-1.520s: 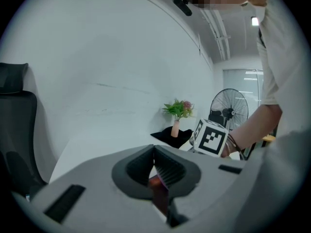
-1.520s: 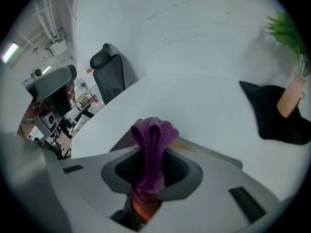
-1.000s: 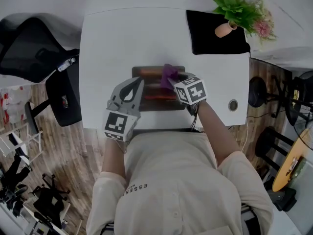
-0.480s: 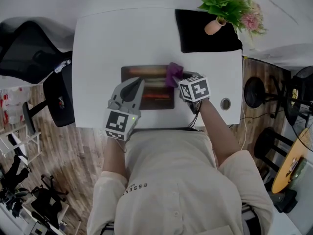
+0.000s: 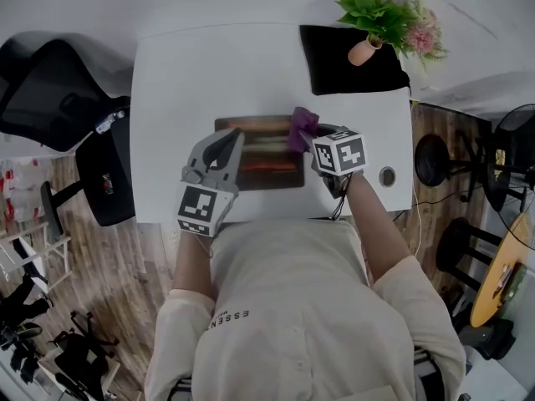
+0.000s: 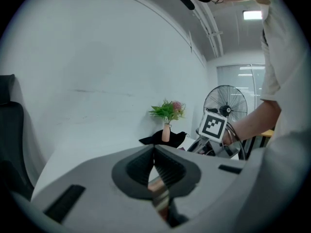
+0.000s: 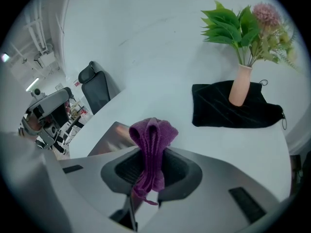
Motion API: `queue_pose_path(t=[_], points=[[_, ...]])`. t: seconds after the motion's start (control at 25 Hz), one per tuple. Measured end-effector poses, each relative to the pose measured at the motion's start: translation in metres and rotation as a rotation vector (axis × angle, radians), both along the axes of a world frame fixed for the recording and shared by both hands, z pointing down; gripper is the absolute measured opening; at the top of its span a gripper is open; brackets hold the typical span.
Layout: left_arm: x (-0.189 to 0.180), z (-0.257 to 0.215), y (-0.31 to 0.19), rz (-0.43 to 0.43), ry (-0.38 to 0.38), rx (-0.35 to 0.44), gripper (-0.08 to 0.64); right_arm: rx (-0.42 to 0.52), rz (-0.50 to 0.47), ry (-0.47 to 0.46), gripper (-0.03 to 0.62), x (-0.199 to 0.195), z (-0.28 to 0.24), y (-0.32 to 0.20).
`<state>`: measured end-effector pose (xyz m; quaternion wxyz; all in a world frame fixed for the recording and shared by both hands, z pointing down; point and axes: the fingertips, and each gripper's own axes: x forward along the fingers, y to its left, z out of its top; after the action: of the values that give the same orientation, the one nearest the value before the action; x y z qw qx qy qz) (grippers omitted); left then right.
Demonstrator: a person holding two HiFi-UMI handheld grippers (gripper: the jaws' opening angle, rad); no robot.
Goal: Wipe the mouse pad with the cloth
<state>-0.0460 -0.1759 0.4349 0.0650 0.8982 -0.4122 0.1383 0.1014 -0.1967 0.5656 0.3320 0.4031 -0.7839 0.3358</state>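
Near the middle of white table [image 5: 184, 73], toward the person's edge: dark mouse pad [image 5: 259, 167] with reddish bands, lying flat. At the mouse pad's far right corner, right gripper [image 5: 308, 139], jaws clamped on purple cloth [image 5: 301, 125]; cloth folded into a bunch, rising past the jaw tips and trailing down between them in the right gripper view; contact between cloth and mouse pad not discernible. Over the mouse pad's left part, left gripper [image 5: 229, 143], jaws together at the tips, nothing held, a strip of the banded surface visible below the closed tips in the left gripper view. Both marker cubes toward the person, forearms reaching in from the near edge. At the table's far right corner, black fabric [image 5: 334, 69] spread flat, small vase [image 5: 364, 53] with green leaves and pink flower standing on it. Round grommet [image 5: 386, 175] in the tabletop just right of the right gripper's cube. Beside the table's left edge, black office chair [image 5: 50, 82]; standing fan [image 6: 225, 101] in the background of the left gripper view.
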Motion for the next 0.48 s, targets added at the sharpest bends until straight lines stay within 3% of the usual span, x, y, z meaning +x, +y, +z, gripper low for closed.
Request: queue_pose_path(t=[0.48], points=[[-0.091, -0.010, 0.010, -0.007, 0.016, 0.010, 0.002, -0.034, -0.121, -0.075, 0.101, -0.133, -0.002, 0.040]])
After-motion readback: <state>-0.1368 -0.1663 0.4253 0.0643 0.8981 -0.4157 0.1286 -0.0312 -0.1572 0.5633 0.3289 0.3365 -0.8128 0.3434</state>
